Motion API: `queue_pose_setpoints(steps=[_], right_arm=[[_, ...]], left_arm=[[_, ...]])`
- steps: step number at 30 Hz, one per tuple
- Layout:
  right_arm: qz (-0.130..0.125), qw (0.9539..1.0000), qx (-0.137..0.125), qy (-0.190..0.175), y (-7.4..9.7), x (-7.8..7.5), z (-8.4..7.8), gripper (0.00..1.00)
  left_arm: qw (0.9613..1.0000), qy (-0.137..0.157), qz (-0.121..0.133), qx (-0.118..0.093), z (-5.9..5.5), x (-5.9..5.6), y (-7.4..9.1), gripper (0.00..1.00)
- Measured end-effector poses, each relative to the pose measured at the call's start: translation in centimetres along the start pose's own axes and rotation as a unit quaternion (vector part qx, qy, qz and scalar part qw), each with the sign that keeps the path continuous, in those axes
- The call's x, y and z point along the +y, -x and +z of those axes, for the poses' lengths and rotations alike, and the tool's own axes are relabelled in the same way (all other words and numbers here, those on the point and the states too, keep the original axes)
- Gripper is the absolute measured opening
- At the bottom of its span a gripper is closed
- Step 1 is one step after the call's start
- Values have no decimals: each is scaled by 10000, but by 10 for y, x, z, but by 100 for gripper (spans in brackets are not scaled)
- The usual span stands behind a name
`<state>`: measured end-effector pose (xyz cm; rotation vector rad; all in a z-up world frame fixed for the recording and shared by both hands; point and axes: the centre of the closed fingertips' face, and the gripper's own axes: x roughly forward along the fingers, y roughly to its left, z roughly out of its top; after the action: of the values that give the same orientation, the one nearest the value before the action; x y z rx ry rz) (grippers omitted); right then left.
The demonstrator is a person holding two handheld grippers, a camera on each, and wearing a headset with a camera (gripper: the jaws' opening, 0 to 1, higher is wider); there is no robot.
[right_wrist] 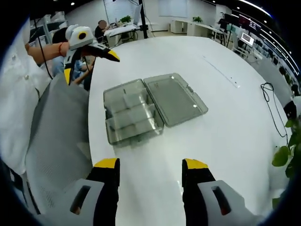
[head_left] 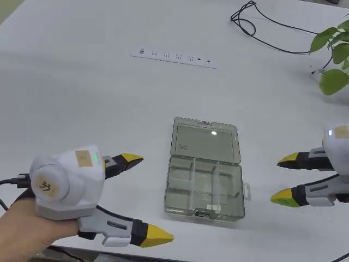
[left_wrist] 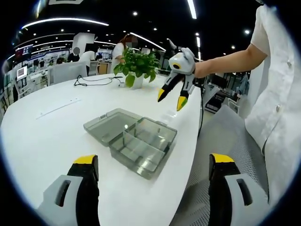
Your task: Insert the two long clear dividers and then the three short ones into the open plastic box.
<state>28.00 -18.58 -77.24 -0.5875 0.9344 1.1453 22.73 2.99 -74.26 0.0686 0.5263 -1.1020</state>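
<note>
Nearest the headset, my left gripper (head_left: 147, 196) is held in a hand (head_left: 22, 234) at the near edge of the white table (head_left: 82, 109), jaws spread wide and empty, tips pointing right toward the box. My right gripper (head_left: 283, 179) hovers opposite, jaws likewise apart and empty, tips pointing left. Between them, clear of both, the open plastic box (head_left: 204, 185) lies on the table, its lid (head_left: 204, 139) folded flat away from me; I see clear dividers (head_left: 215, 183) standing in its tray. Beyond lie a power strip (head_left: 174, 57), a black cable (head_left: 262, 22) and a plant (head_left: 332, 54).
</note>
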Motion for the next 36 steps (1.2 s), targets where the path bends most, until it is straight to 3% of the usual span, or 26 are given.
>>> queue_pose_setpoints(steps=[6, 12, 16, 20, 25, 36], right_arm=[[1, 9983, 528, 230, -1, -10, -35, 58], [93, 9935, 937, 639, -7, -16, -56, 57], [137, 9908, 1109, 770, -12, -26, -69, 56], [220, 9867, 1332, 904, -18, -26, -79, 54], [259, 9834, 1474, 1026, -25, -27, -88, 50], [211, 9812, 1541, 1144, -33, -29, -91, 45]], left_arm=[[10000, 0, 0, 13, 1, 0, 1, 100], [10000, 25, -6, 23, 1, -1, 1, 100], [10000, 24, -5, 20, 2, -2, 1, 100], [10000, 36, 5, 11, 3, -1, 1, 100], [10000, 45, 8, 7, 4, -2, 1, 100], [10000, 42, -10, 16, 4, -2, 2, 99]])
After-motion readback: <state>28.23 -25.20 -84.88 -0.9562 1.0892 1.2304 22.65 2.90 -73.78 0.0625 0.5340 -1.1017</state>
